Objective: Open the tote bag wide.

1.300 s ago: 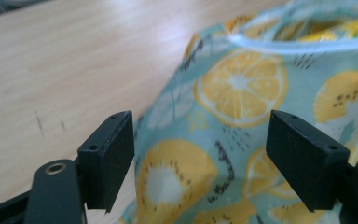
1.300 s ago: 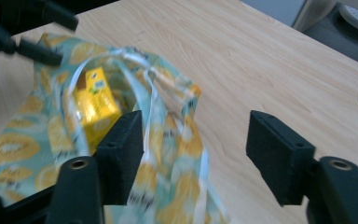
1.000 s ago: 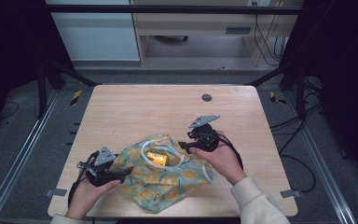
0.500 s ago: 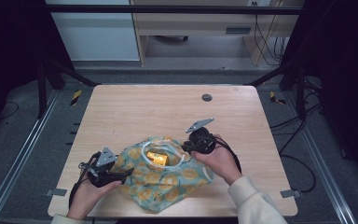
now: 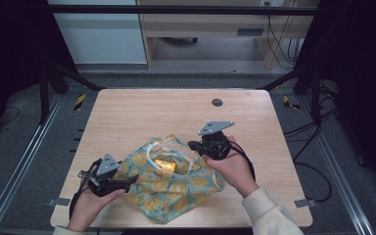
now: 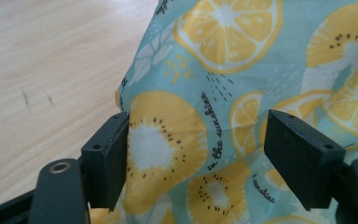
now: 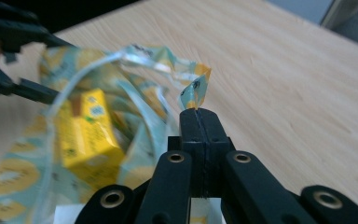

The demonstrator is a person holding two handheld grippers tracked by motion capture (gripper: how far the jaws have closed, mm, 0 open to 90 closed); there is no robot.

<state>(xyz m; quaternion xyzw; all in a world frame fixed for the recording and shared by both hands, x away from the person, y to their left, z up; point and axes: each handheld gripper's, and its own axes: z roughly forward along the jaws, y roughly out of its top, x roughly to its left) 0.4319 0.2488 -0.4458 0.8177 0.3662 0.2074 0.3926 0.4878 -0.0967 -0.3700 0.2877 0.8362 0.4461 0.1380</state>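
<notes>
Nearest the person, the left gripper [image 5: 127, 182] stands spread over the fruit-print bag [image 5: 176, 183] on the table [image 5: 142, 112], while the right gripper [image 7: 196, 111], just closed, pinches its far rim, half hiding a yellow carton [image 7: 86, 130] inside.

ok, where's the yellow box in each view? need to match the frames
High view: yellow box just below centre, inside the open mouth of the fruit-print bag.
Left gripper view: none of it in frame; bag fabric lies between the jaws.
Right gripper view: left of centre, inside the bag.
Shared landmark: the bag's lemon print.
</notes>
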